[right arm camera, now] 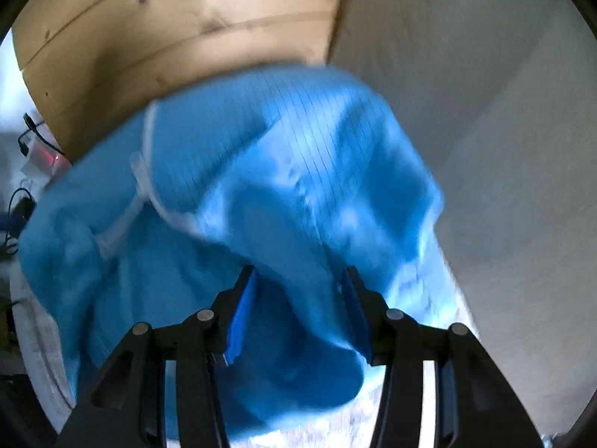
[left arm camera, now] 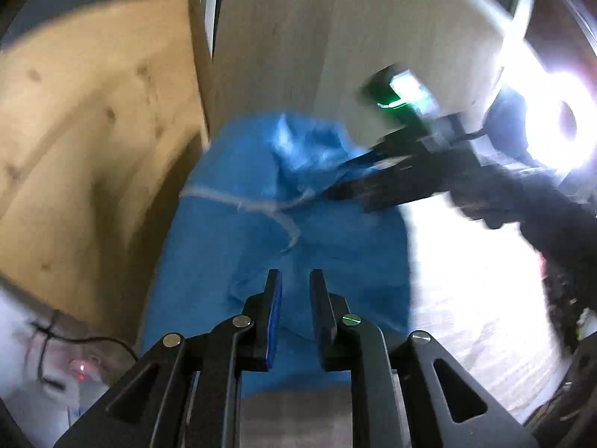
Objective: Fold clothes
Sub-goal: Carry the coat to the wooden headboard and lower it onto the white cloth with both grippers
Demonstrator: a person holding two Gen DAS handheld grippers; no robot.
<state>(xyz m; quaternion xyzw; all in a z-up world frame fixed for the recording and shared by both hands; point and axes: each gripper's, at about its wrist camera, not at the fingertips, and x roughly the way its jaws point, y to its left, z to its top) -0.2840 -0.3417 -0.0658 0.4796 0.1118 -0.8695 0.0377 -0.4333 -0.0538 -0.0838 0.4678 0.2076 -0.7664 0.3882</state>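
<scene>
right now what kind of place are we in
Probably an indoor room set up as a work area, not clearly a home. A blue garment lies on a pale tabletop, a knotty pine wood panel stands beside it, and cables with a red-lit device sit nearby.

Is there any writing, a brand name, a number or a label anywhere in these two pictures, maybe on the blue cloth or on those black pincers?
None can be read in either view.
Blue pinstriped garment with white trim: no print or tag shows; blurred by motion.
Black left gripper and black right gripper: no markings visible.
Small green-lit screen on the other gripper: too blurred to read.
Pale wooden board: only knots and grain.
</scene>
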